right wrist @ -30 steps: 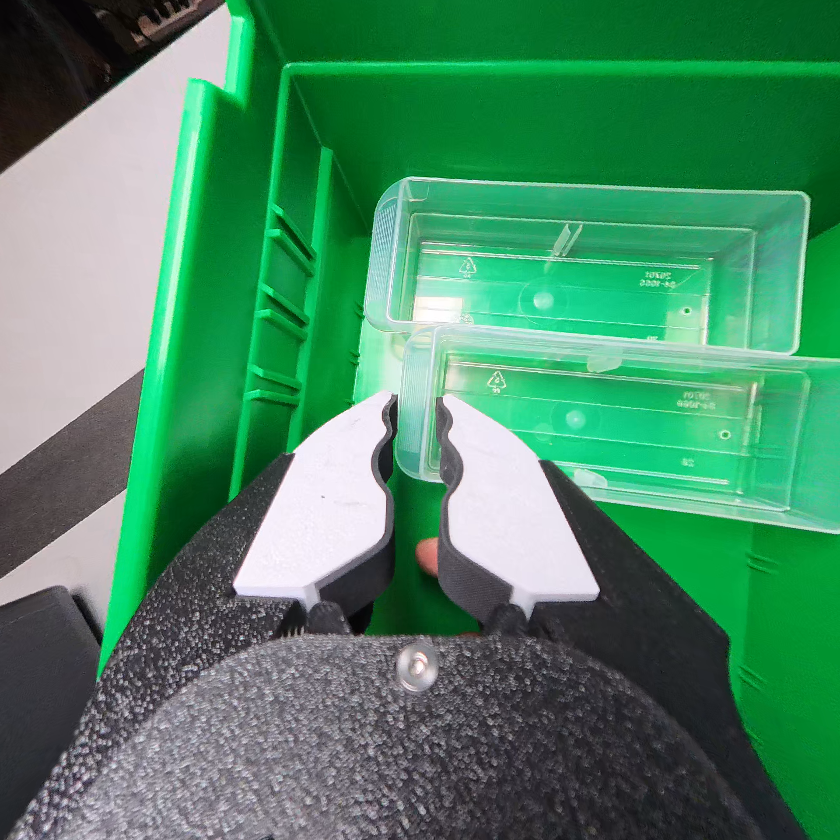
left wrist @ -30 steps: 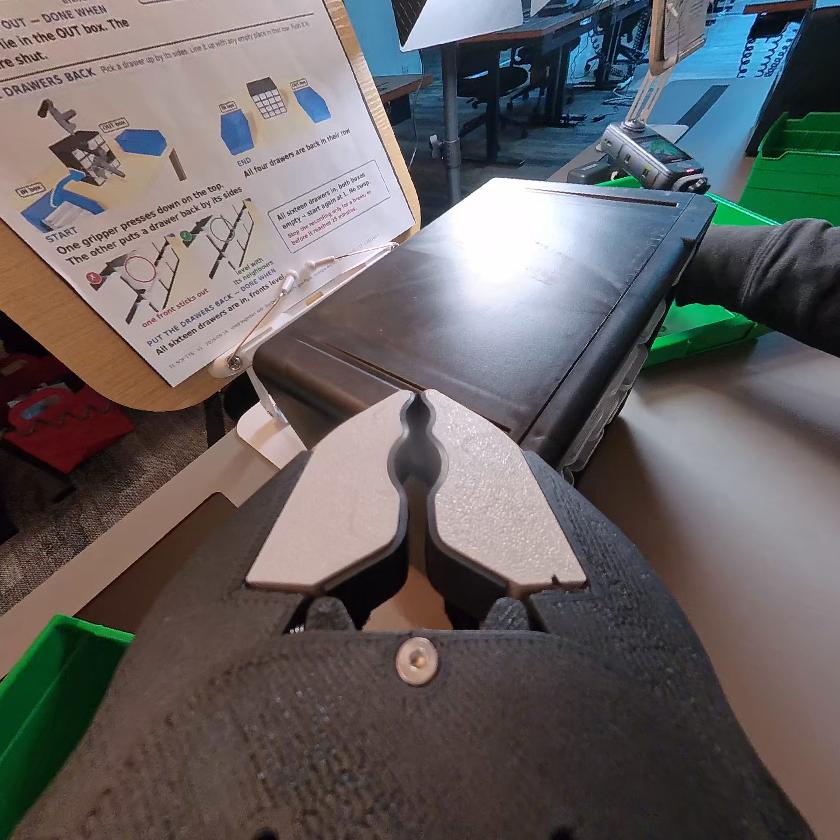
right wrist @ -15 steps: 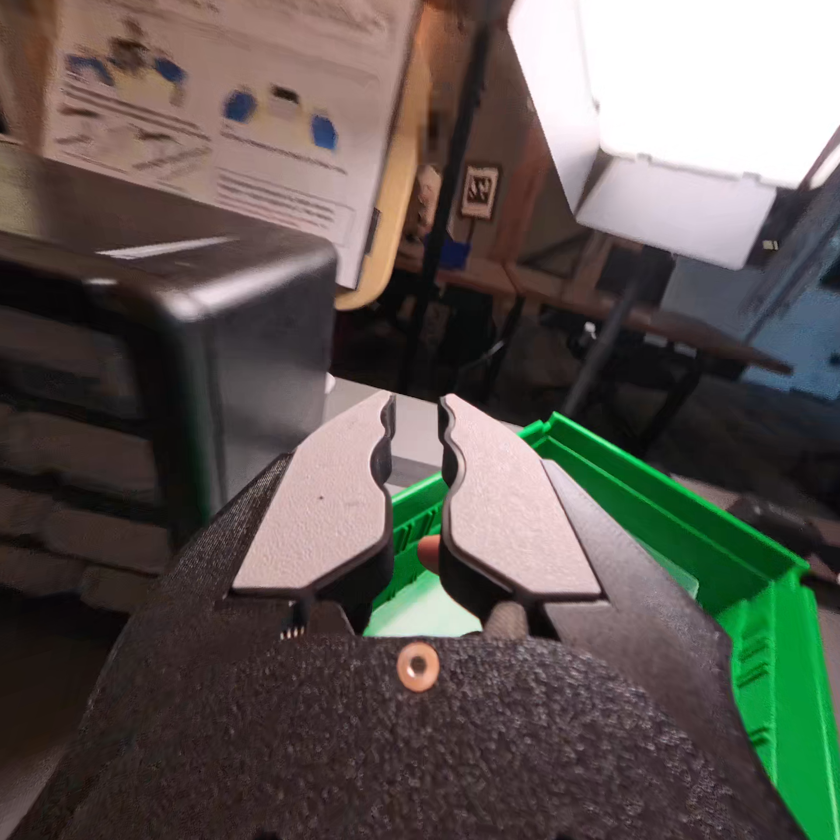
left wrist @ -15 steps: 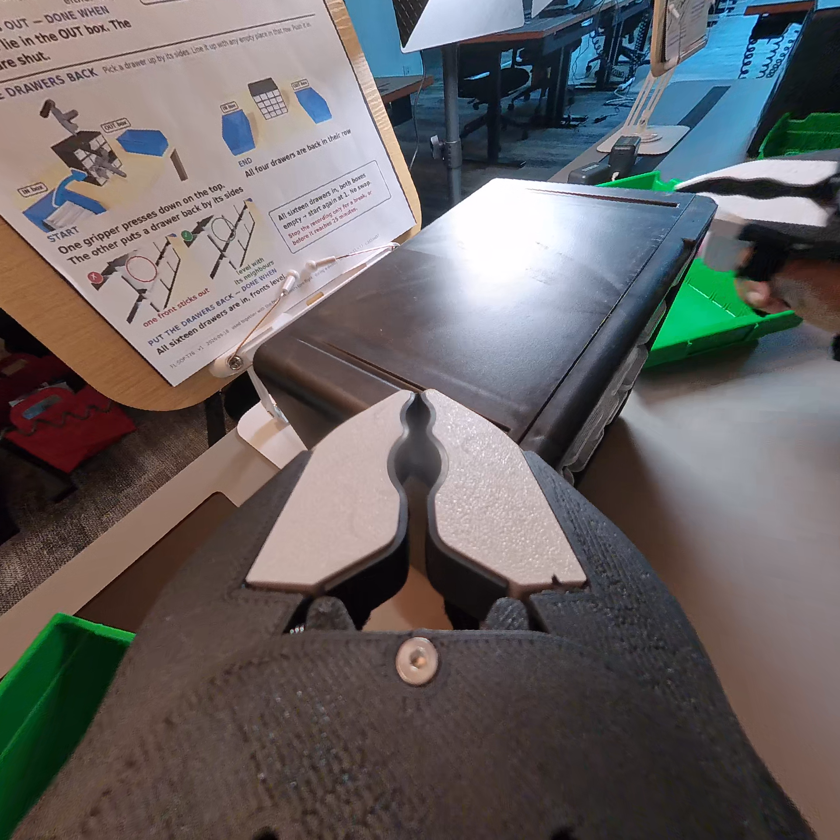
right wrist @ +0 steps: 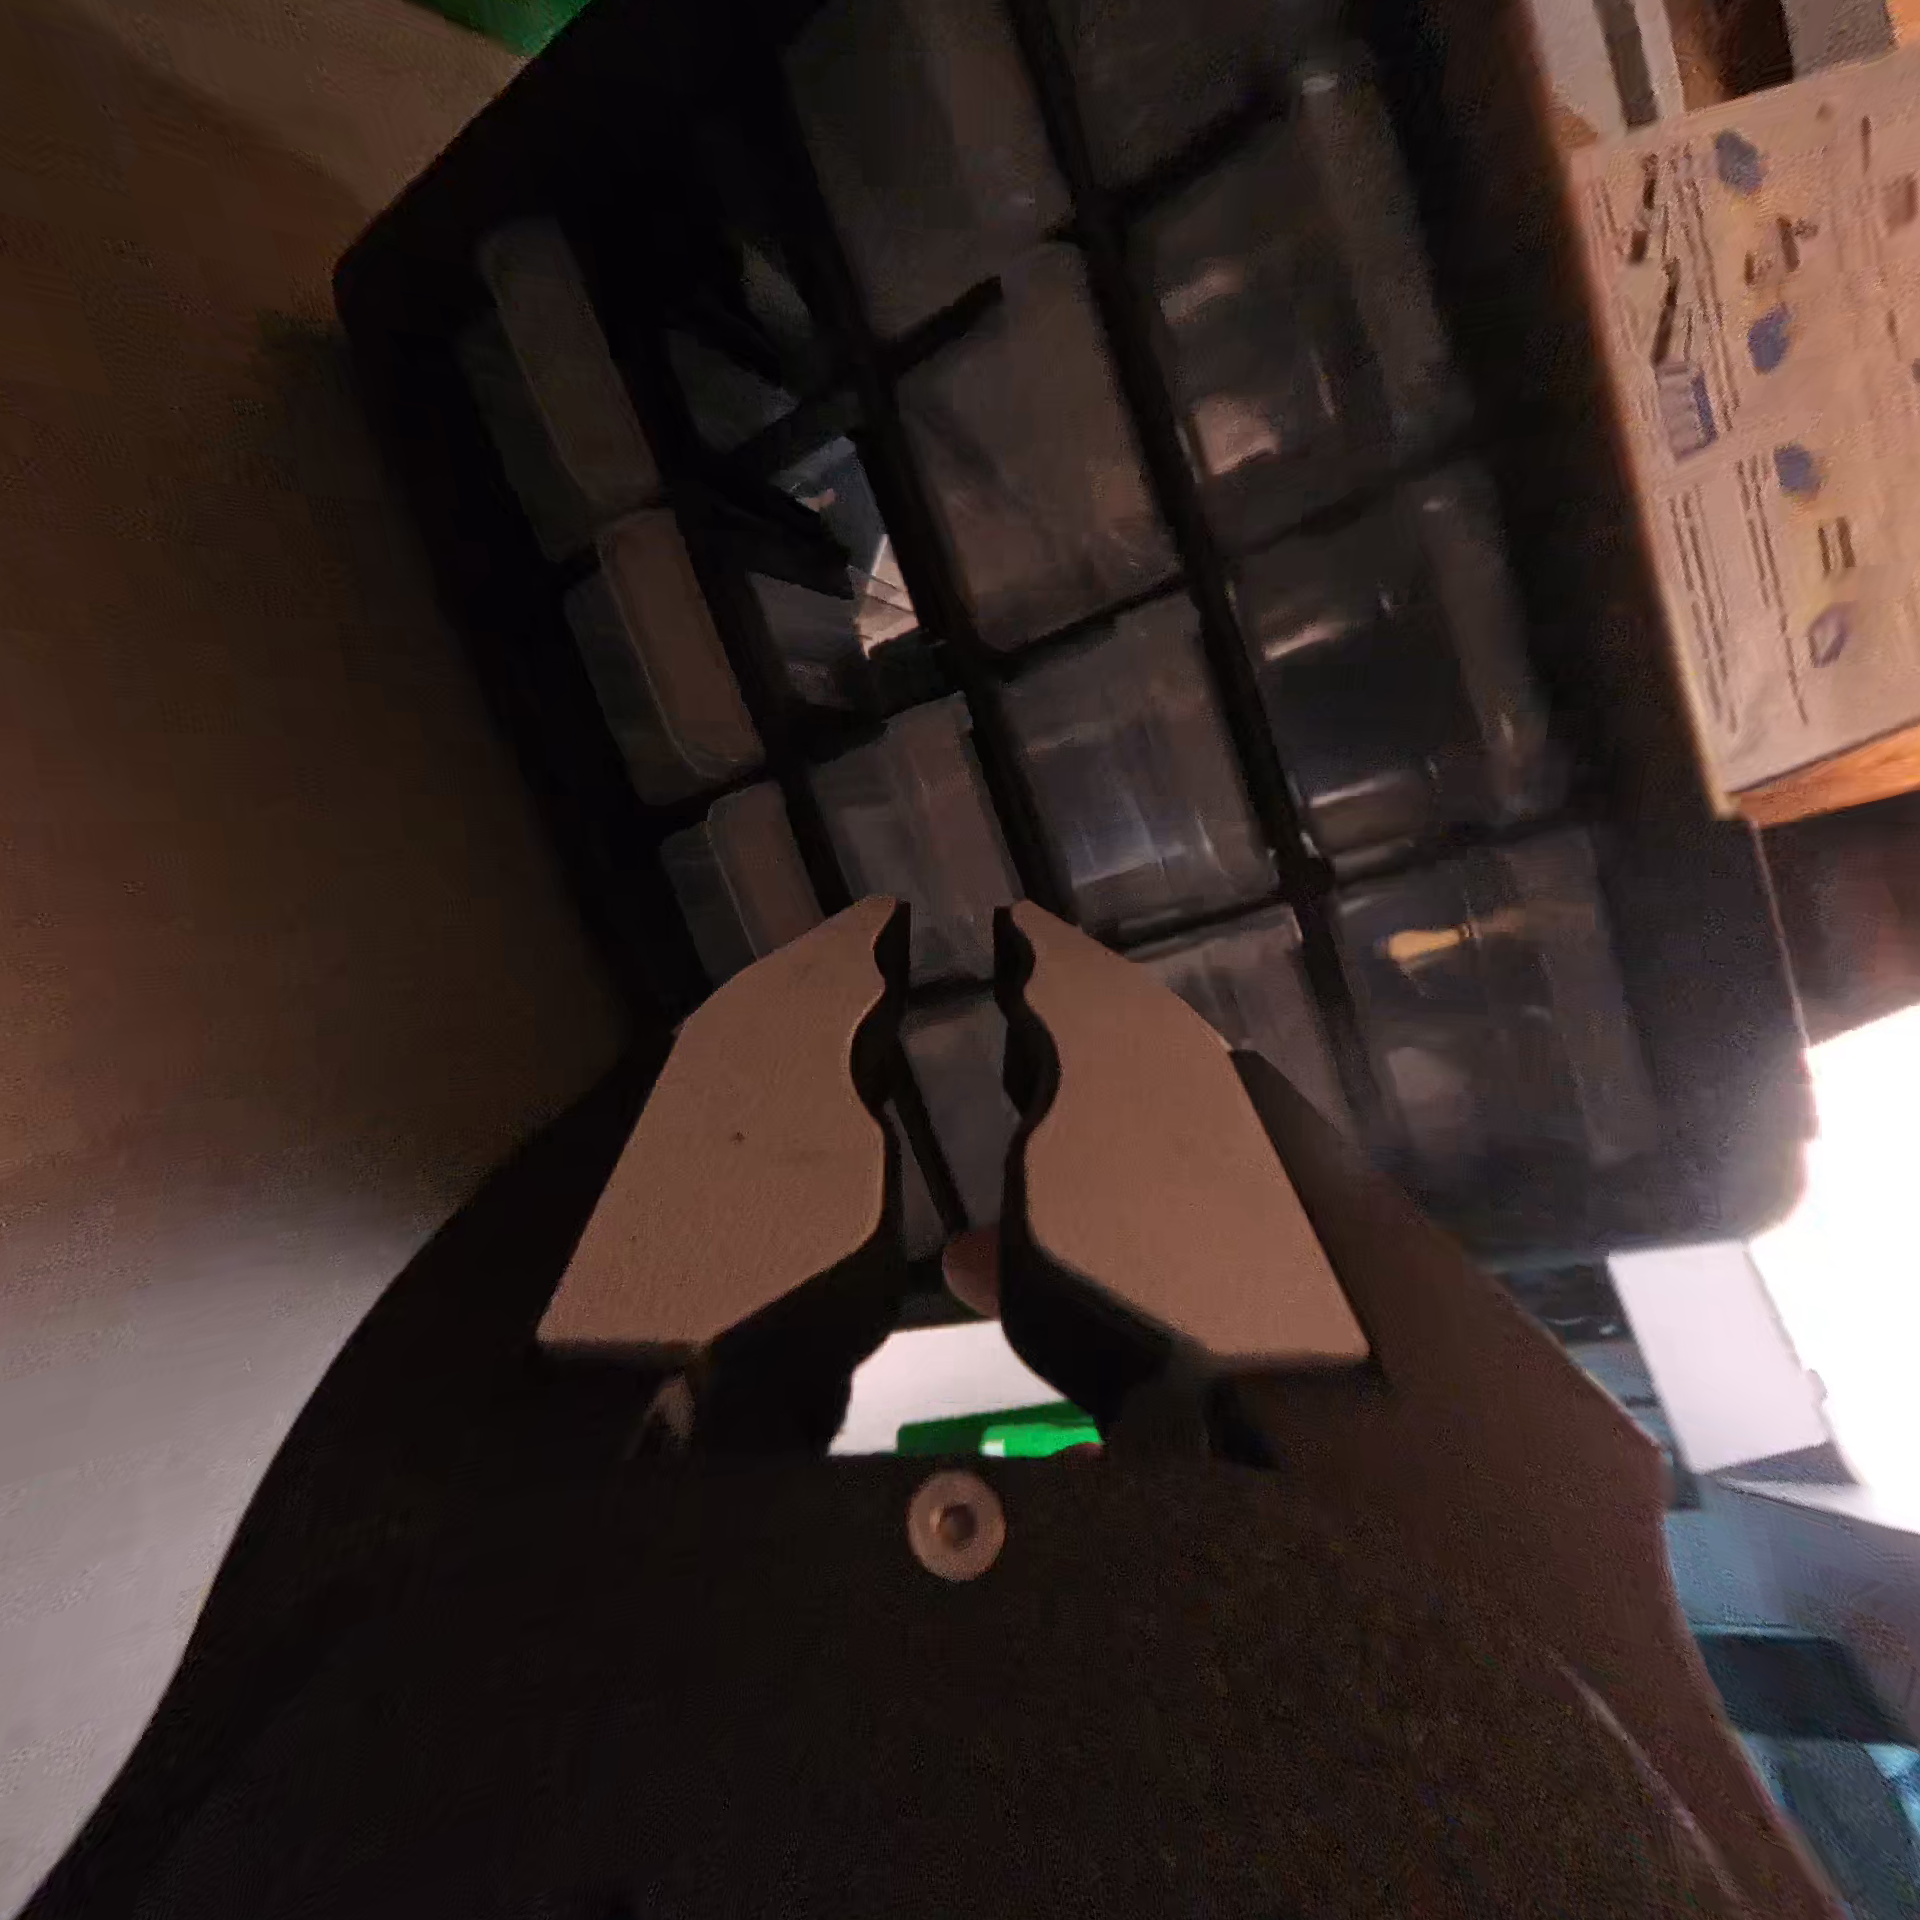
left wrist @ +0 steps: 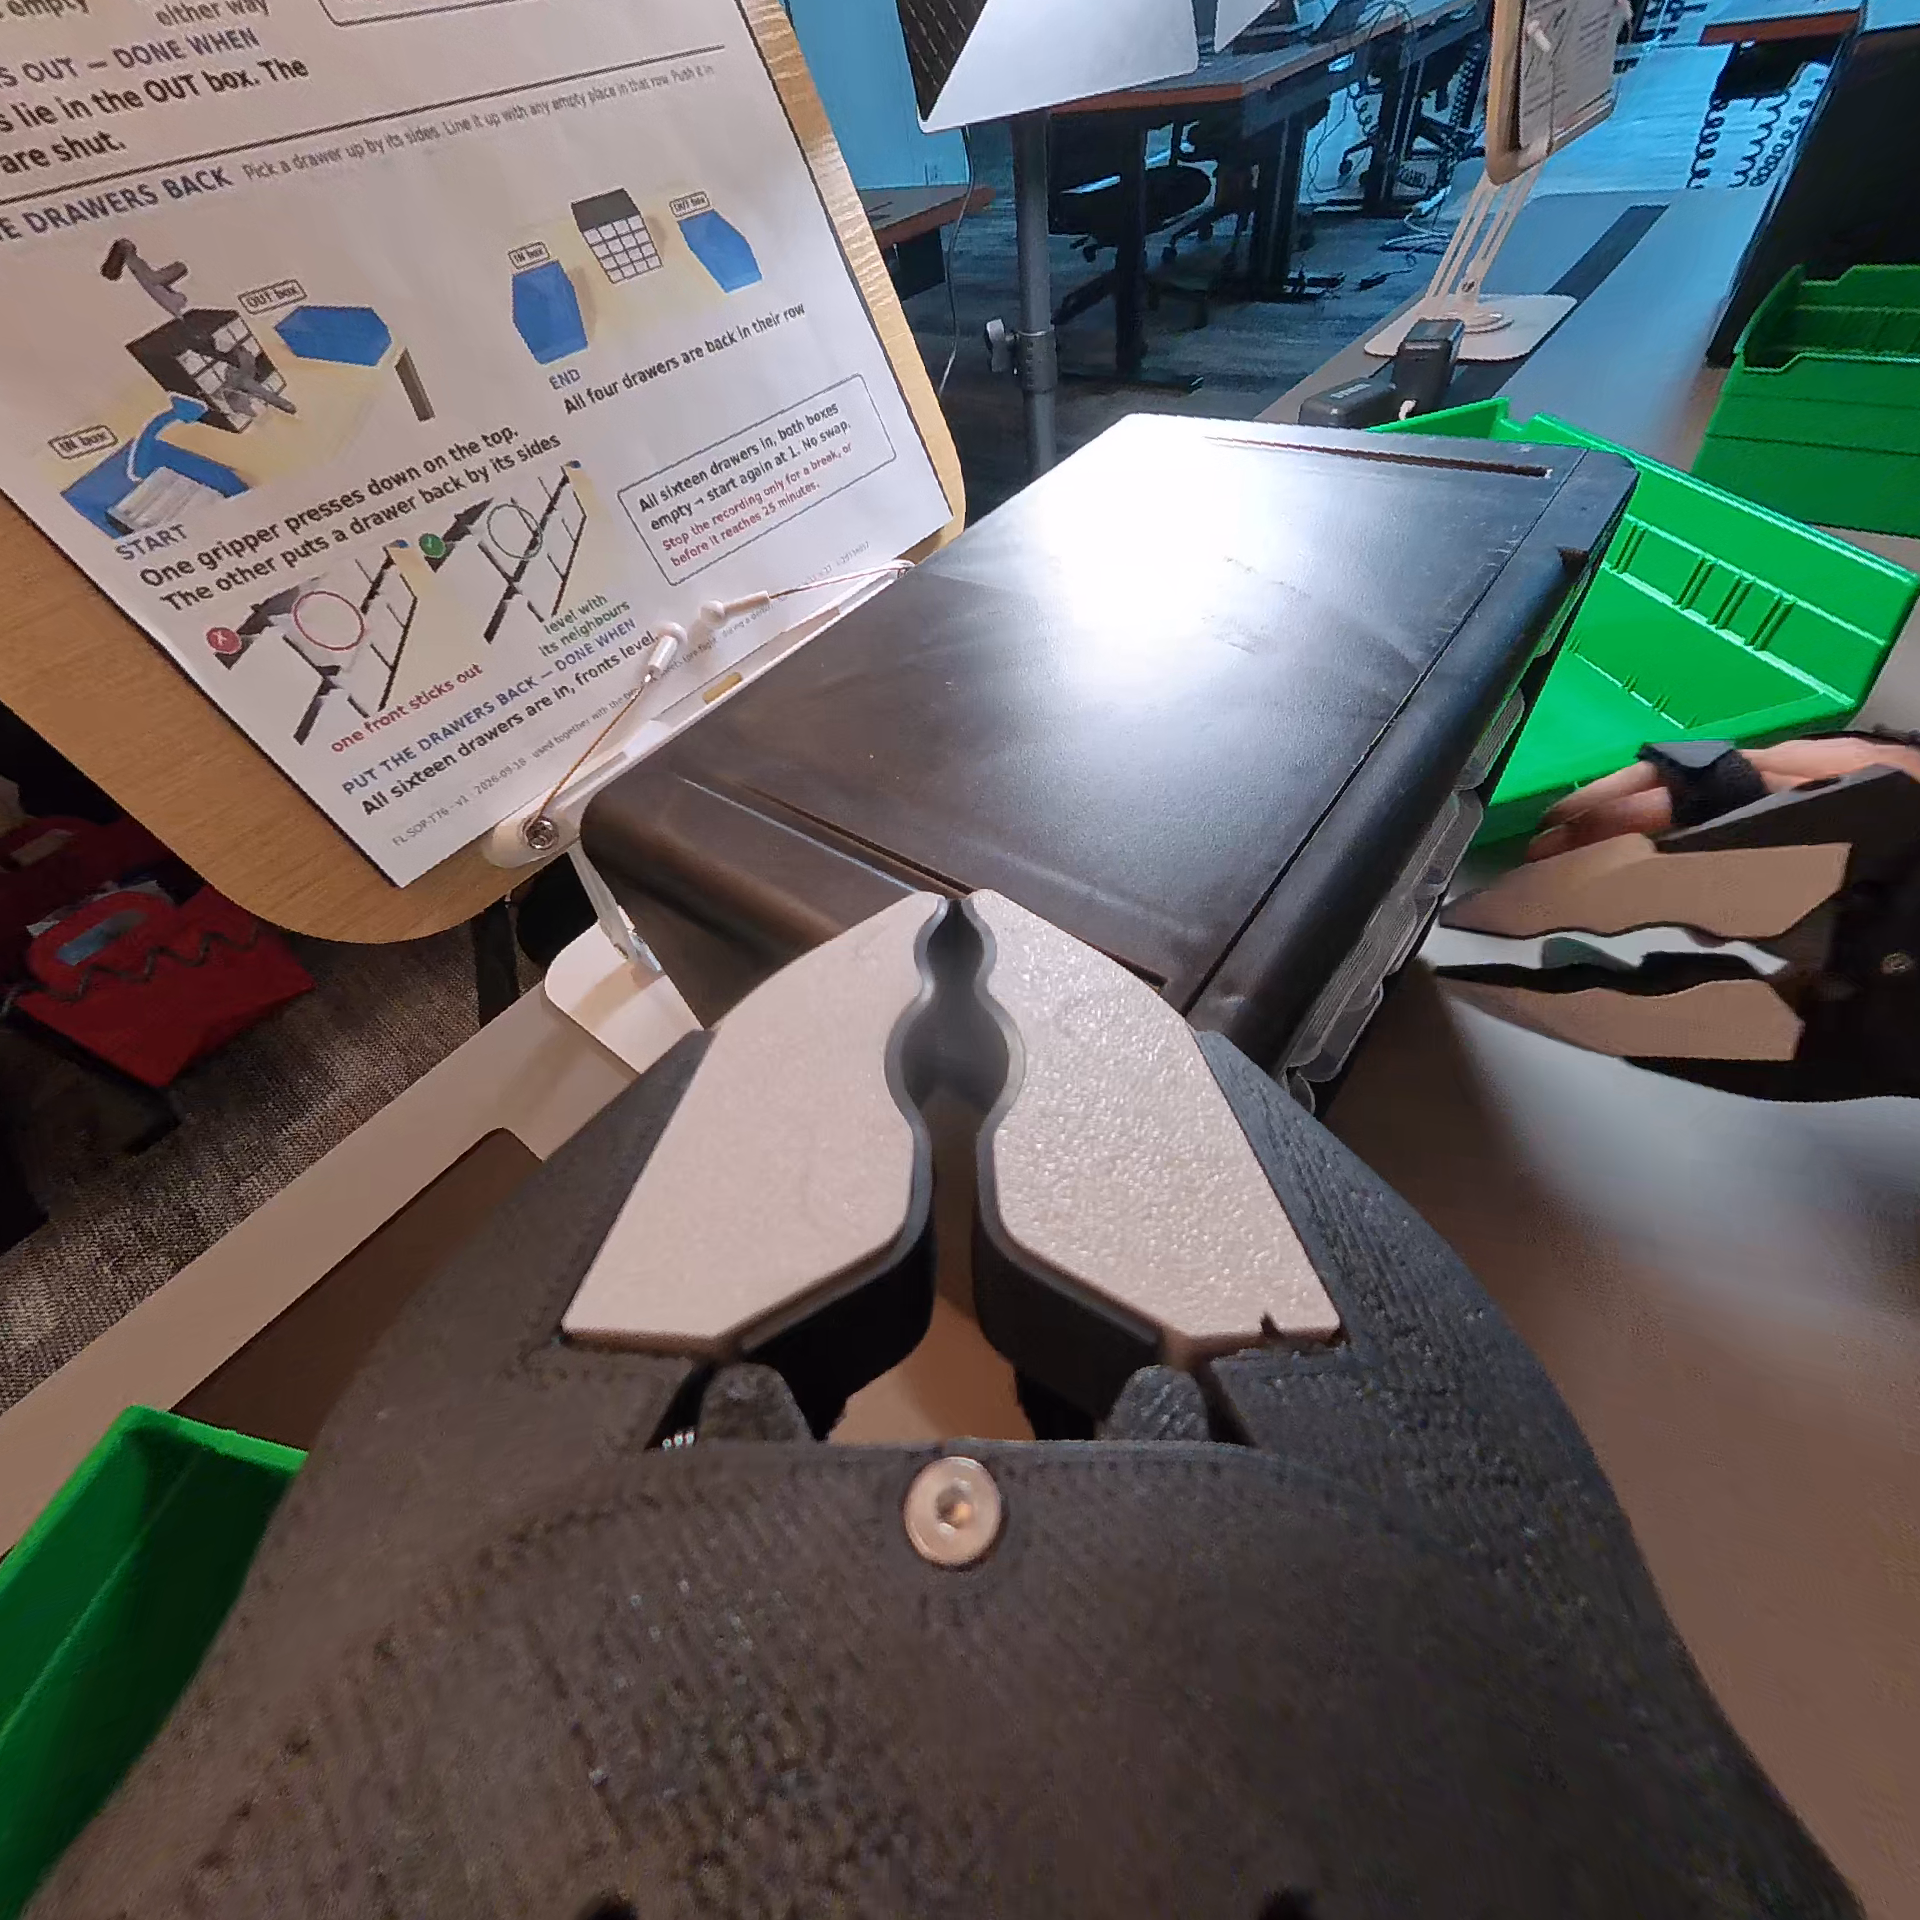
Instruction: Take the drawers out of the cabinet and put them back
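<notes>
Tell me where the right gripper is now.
The right gripper faces the cabinet front, its open fingers close to the lower drawers. In the left wrist view it shows at the right edge, beside the cabinet and near the green bin.

One cabinet (left wrist: 1122, 665) sits at frame centre. Three green bins: one (left wrist: 1704, 644) right of it, another (left wrist: 1829, 384) upper right, a third (left wrist: 94, 1579) lower left. One sheet (left wrist: 416, 364) upper left. Two grippers (left wrist: 954, 914) (right wrist: 951, 914).

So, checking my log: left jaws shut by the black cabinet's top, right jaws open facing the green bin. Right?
One slip: the right wrist view shows the right gripper facing the cabinet drawers, not the green bin. Left gripper is shut, as said.
</notes>
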Demonstrator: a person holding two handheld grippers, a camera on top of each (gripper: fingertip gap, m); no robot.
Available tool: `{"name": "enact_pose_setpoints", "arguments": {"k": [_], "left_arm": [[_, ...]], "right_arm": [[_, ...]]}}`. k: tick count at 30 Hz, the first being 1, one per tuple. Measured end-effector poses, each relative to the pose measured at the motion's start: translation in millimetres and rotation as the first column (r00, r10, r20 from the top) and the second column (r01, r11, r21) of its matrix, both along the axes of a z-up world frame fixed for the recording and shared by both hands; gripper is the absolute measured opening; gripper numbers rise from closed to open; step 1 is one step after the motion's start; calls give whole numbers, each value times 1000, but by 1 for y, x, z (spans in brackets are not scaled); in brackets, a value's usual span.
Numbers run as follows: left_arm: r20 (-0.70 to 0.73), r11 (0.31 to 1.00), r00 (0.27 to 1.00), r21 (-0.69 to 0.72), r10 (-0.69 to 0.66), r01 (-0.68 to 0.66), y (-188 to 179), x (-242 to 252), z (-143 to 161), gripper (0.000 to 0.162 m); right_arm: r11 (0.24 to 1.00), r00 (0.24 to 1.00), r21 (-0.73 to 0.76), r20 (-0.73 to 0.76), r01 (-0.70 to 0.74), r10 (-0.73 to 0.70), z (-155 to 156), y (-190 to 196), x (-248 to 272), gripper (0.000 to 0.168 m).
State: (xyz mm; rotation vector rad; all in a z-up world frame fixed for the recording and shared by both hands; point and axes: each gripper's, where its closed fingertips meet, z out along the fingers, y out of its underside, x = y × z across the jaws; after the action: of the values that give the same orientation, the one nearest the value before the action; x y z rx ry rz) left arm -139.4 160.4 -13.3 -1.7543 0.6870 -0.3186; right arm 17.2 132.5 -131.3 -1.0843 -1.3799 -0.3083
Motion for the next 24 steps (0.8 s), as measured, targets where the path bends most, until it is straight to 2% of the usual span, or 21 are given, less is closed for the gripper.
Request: {"name": "enact_pose_setpoints", "arguments": {"k": [5, 12, 19, 21, 24], "left_arm": [[0, 1000, 1000, 1, -5, 5, 0, 0, 0, 0], [-1, 1000, 1000, 1, -7, 7, 0, 0, 0, 0], [1, 1000, 1000, 0, -7, 7, 0, 0, 0, 0], [3, 1000, 1000, 0, -8, 8, 0, 0, 0, 0], [5, 1000, 1000, 0, -8, 8, 0, 0, 0, 0]], "right_arm": [[990, 992, 137, 120, 18, -35, -3, 15, -14, 16], [967, 988, 251, 133, 37, -72, 0, 12, -12, 10], [987, 995, 138, 67, -83, 74, 1, -22, -2, 12], [991, 996, 100, 27, -88, 85, 4, -22, 2, 19], [993, 994, -41, -11, -114, 113, 7, -18, 0, 30]]}}
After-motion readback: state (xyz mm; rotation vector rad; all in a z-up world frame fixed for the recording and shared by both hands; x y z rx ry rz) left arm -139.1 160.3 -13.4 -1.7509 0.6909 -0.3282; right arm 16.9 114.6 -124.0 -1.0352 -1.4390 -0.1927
